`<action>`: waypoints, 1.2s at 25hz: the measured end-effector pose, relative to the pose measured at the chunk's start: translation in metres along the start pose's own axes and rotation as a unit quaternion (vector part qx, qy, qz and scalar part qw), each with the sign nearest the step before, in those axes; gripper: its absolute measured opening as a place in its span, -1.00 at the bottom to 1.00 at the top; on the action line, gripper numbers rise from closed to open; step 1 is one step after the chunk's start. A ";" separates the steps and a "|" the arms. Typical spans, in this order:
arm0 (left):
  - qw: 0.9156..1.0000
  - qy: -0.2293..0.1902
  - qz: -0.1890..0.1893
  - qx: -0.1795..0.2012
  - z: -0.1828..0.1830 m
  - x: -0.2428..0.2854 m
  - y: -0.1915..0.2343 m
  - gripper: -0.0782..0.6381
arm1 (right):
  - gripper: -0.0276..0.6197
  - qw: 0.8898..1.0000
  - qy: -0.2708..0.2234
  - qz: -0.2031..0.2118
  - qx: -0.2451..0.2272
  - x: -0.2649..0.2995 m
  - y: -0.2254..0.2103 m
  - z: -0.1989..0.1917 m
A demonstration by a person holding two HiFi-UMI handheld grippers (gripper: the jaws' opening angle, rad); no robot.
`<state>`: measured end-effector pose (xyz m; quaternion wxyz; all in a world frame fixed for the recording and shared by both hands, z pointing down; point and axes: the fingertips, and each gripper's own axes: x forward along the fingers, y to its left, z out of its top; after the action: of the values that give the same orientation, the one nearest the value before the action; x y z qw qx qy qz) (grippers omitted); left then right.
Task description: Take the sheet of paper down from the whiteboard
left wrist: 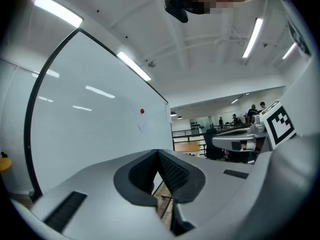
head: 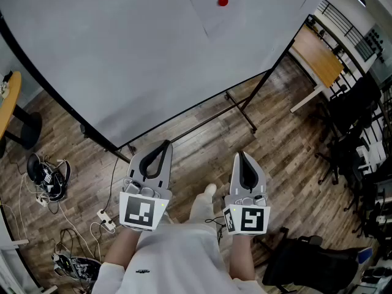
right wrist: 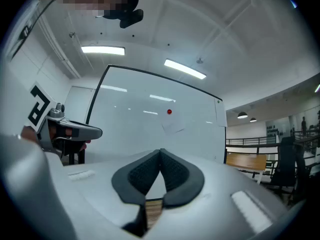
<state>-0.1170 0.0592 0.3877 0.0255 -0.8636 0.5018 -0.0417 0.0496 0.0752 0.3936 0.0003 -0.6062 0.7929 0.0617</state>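
White shirt [head: 177,256] and bare forearms lead out to two grippers held level, side by side. On the left gripper [head: 164,144] and the right gripper [head: 241,155] alike, the fingers are pressed together with nothing between them. Beneath them lies a wooden floor [head: 294,158], with tangled cables [head: 49,182] off to the left. Farther on stands the whiteboard [head: 122,54]. The sheet of paper [head: 214,17] hangs high on it under a red magnet [head: 223,2], well apart from both grippers.
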 end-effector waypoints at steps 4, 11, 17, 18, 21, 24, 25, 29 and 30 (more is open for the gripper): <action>1.000 0.000 -0.025 -0.011 0.004 -0.045 -0.025 -0.76 | -0.88 1.000 -0.002 0.002 -0.009 -0.043 0.022 0.016; 0.999 0.009 -0.043 -0.014 0.003 -0.064 -0.076 -0.76 | -0.88 1.000 -0.009 0.018 0.001 -0.088 0.018 0.022; 0.999 0.007 -0.042 -0.012 0.010 -0.062 -0.112 -0.76 | -0.88 0.999 -0.004 0.040 -0.019 -0.111 0.007 0.015; 0.999 0.006 -0.039 -0.012 0.011 -0.062 -0.116 -0.76 | -0.88 0.999 -0.008 0.041 -0.015 -0.113 0.004 0.015; 1.000 -0.001 -0.023 -0.011 0.013 -0.062 -0.122 -0.76 | -0.88 0.998 -0.021 0.054 -0.013 -0.117 0.002 0.015; 1.000 -0.006 -0.008 -0.009 0.015 -0.068 -0.122 -0.76 | -0.87 0.997 -0.021 0.069 -0.017 -0.120 0.007 0.010; 1.000 -0.006 -0.004 -0.008 0.015 -0.069 -0.121 -0.76 | -0.87 0.997 -0.017 0.073 -0.016 -0.120 0.008 0.007; 1.000 -0.009 0.007 0.001 0.020 -0.066 -0.114 -0.76 | -0.86 0.996 -0.029 0.078 -0.007 -0.111 0.007 0.007; 1.000 -0.011 0.009 0.002 0.022 -0.064 -0.111 -0.76 | -0.85 0.996 -0.032 0.080 -0.006 -0.107 0.007 0.007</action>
<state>-0.0502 0.1698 0.3727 0.0329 -0.8592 0.5095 -0.0325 0.0710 0.1806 0.3957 0.0167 -0.5386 0.8381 0.0854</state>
